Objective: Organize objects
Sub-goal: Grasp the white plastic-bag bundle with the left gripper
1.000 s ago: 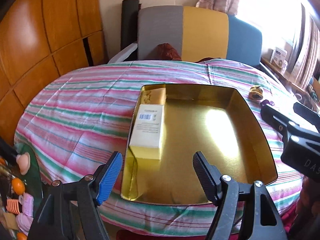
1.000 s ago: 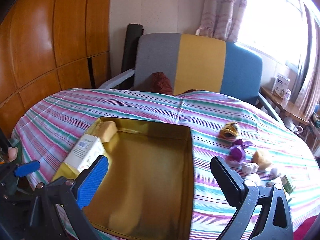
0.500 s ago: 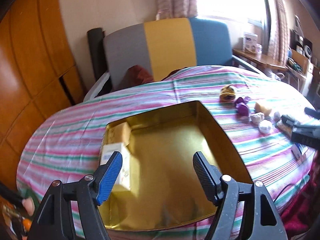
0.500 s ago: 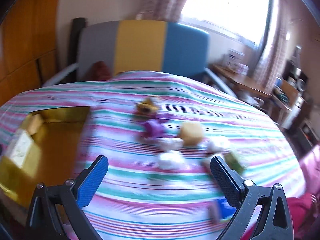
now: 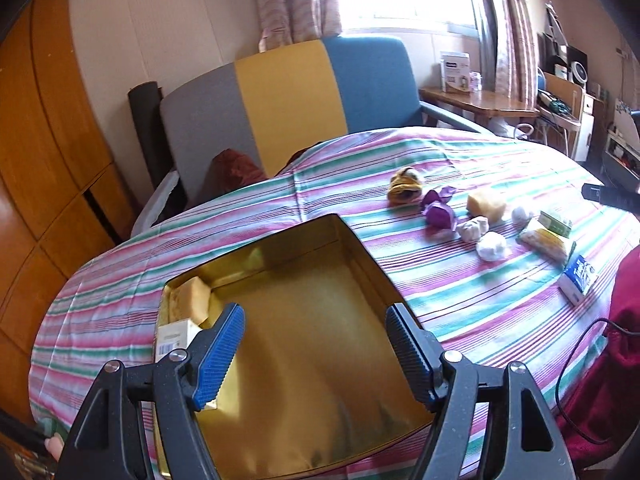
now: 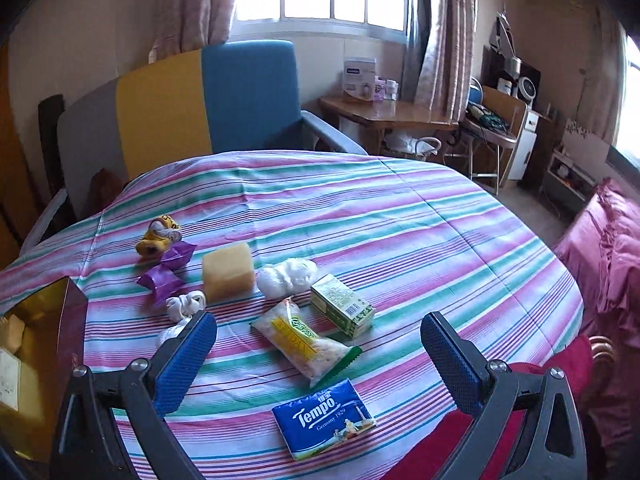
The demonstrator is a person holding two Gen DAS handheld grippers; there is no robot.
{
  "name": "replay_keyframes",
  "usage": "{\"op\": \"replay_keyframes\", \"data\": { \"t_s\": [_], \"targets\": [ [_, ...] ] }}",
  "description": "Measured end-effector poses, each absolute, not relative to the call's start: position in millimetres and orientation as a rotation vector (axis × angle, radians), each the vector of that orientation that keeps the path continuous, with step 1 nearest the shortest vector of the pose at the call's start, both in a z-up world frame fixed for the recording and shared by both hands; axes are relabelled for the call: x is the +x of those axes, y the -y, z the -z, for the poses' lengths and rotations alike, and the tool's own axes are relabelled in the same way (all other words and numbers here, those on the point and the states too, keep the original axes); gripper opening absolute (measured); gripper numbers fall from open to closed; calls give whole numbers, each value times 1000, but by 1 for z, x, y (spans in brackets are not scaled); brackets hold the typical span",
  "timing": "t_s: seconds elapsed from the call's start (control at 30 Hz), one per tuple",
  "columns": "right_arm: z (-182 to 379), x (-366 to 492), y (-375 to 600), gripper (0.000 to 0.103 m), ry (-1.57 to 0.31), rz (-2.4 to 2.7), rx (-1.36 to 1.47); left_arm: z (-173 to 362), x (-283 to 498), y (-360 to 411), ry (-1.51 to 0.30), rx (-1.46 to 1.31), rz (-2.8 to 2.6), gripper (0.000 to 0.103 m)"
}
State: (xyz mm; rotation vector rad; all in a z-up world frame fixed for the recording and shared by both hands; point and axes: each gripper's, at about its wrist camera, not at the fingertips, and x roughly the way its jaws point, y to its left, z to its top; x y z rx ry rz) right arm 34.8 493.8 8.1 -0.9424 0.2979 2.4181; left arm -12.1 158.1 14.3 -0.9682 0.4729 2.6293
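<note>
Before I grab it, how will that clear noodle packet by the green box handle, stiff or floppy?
The noodle packet looks like a soft plastic bag, so it will probably sag at both ends if the right gripper pinches its middle. The glossy film may slip. Its contents look brittle and could crush under a hard squeeze.

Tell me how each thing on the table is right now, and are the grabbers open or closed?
Gold tin: lid off, mostly bare inside.
White box: lying in the tin.
Yellow sponge: in the tin's far corner.
Second yellow sponge: on the cloth.
Tempo tissue pack: flat, sealed.
Green box: closed, lying down.
Snack bag: sealed, flat.
Left gripper: open, empty.
Right gripper: open, empty.
</note>
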Motion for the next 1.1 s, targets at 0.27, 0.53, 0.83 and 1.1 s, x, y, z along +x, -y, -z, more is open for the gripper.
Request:
{"op": "replay_keyframes", "data": {
  "t_s": [0.27, 0.53, 0.83, 1.1],
  "targets": [
    [10, 43, -528, 103, -598, -2368, -952, -12, -12, -183, -520, -951, -2577, 74],
    [19, 47, -539, 103, -716, -2350, -914, -5, -16, -208, -556, -962, -2532, 74],
    [18, 54, -546, 103, -783, -2355, -854, 7, -23, -239, -564, -996, -2449, 74],
    [18, 54, -546, 103, -790, -2366, -846, 31, -54, -272, -328, -1248, -2233, 74]
  ]
}}
